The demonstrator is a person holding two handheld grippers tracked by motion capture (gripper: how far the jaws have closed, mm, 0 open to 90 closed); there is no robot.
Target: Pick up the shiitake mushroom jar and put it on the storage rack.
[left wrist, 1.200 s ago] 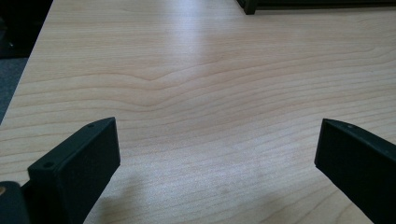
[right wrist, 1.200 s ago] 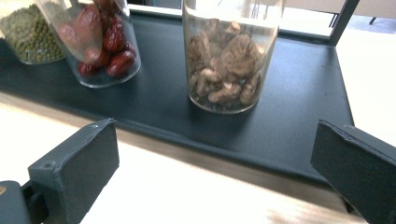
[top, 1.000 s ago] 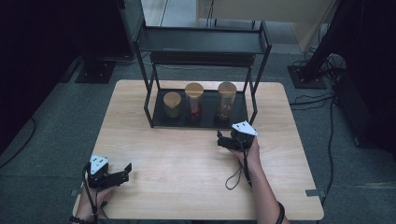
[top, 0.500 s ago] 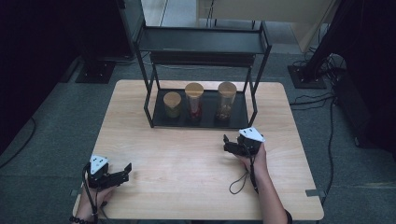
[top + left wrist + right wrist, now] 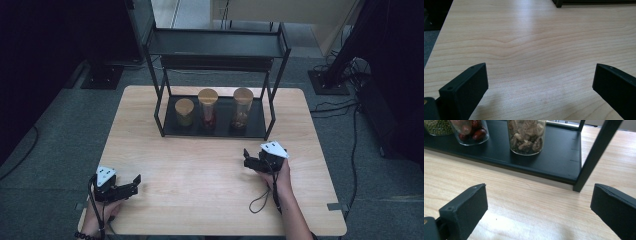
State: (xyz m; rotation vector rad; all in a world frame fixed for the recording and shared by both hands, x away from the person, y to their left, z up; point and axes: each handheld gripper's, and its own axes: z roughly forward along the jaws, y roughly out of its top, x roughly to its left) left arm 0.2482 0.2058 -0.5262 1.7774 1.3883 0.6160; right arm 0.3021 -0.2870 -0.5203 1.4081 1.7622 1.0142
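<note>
Glass jar of pale brown dried pieces with a round wooden lid stands at the right end of a row of three on the bottom tray of the black metal two-tier rack, toward the far side of the light wooden table. It is the jar nearest the right gripper, which rests low over the tabletop in front of the rack's right front leg, apart from the tray, jaws spread wide with nothing between them. In the right gripper view that jar sits ahead and slightly left of centre, beyond the tray's front edge. Beside it stand a glass jar of dark red fruit and a shorter jar of green beans. The left gripper lies at the near left corner, well apart from the rack, jaws likewise wide over bare wood.
</note>
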